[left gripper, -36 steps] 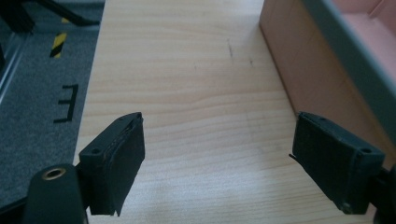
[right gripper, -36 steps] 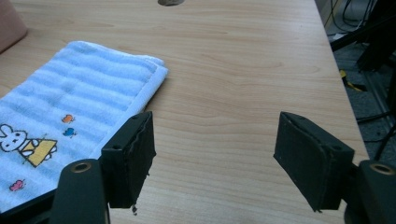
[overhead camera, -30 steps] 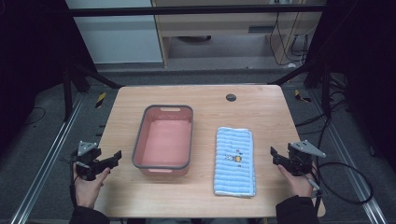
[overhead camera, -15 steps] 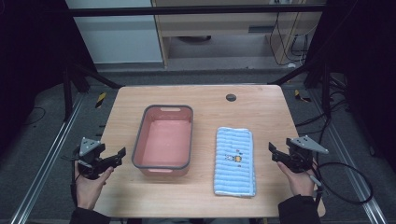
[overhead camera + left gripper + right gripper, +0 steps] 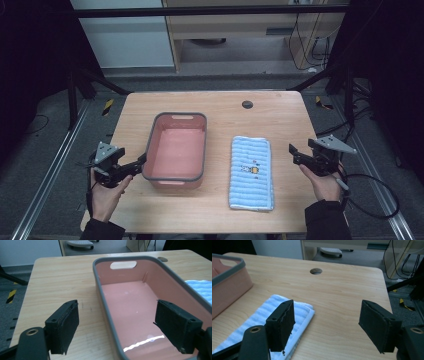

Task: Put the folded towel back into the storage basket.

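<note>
Overhead, both grippers (image 5: 141,161) (image 5: 291,152) gape empty — close-up, the left straddles the tub's rim (image 5: 110,322).

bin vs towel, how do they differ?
The bin is a rigid pink tub with a grey rim and raised walls; the towel is soft, blue-striped and lies flat, folded. The bin sits left of the towel, near the left gripper; the towel lies nearer the right gripper. The bin is empty; the towel bears a small printed figure. Both rest lengthwise on the table, untouched.

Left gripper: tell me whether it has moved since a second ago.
Yes. The left gripper has moved right, toward the pink basin, which stayed put.
</note>
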Available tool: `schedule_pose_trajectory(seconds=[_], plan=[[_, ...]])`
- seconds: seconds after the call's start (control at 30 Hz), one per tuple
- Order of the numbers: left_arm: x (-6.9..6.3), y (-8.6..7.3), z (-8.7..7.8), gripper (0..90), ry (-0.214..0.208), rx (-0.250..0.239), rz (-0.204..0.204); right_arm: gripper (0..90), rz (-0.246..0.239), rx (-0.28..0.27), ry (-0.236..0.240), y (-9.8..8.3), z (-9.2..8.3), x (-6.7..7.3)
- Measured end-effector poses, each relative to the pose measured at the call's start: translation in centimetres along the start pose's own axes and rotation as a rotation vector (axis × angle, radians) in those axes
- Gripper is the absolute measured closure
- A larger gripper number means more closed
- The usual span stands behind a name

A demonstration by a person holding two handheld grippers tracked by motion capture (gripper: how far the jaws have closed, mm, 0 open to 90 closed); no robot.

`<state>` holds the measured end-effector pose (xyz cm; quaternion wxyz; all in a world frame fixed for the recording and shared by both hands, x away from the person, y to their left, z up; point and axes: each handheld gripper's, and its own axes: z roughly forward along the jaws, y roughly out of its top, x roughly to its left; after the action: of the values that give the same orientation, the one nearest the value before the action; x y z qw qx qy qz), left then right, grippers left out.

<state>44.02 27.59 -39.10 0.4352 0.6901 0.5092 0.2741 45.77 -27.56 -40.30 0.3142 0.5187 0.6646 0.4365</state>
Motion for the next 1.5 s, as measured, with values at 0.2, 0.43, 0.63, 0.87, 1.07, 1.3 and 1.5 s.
schedule_pose_trajectory(seconds=[0.2,0.43,0.63,0.87,1.07,1.3,1.5], plan=[[-2.1,0.7,0.8,18.9,-0.016,-0.007,0.027,27.2,-0.016,-0.008,0.015,1.3,0.4,0.7],[-4.7,1.2,1.9,18.9,-0.061,-0.003,0.05,26.9,-0.027,-0.021,0.024,2.7,1.2,1.4],[-6.5,1.3,2.6,19.9,-0.082,-0.003,0.073,27.0,-0.025,-0.018,0.037,3.0,1.9,1.6],[-9.1,1.3,3.6,21.2,-0.124,-0.004,0.086,27.1,-0.036,-0.004,0.05,3.3,3.0,2.1],[-10.4,1.4,3.9,22.2,-0.139,-0.004,0.105,28.0,-0.046,0.006,0.057,3.4,3.9,2.5],[-12.5,1.2,4.3,23.3,-0.171,-0.003,0.128,28.6,-0.049,0.01,0.055,3.5,4.4,2.7],[-14.3,0.7,5.2,23.6,-0.201,0.023,0.143,28.9,-0.055,0.022,0.056,3.6,5.2,2.8]])
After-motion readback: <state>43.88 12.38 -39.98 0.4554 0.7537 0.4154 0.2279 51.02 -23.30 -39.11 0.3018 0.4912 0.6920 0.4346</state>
